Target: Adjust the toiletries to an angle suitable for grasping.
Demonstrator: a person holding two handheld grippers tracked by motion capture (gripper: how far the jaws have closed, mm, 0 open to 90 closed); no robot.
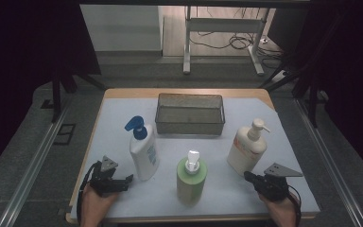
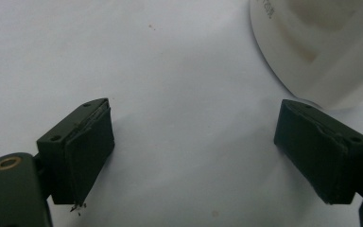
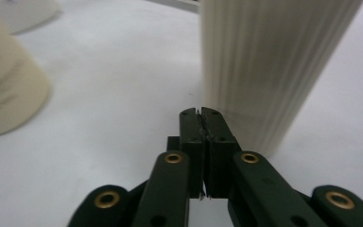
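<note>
Now left claw [image 2: 191,151] gapes (right claw [image 3: 201,113] closed).

No readable text anywhere. White bottle with blue pump [image 1: 143,153] has a blue label, cream pump bottle [image 1: 246,150] an orange band with print, both too small to read; possibly faint characters on white bottle base [image 2: 264,5], illegible.
</note>
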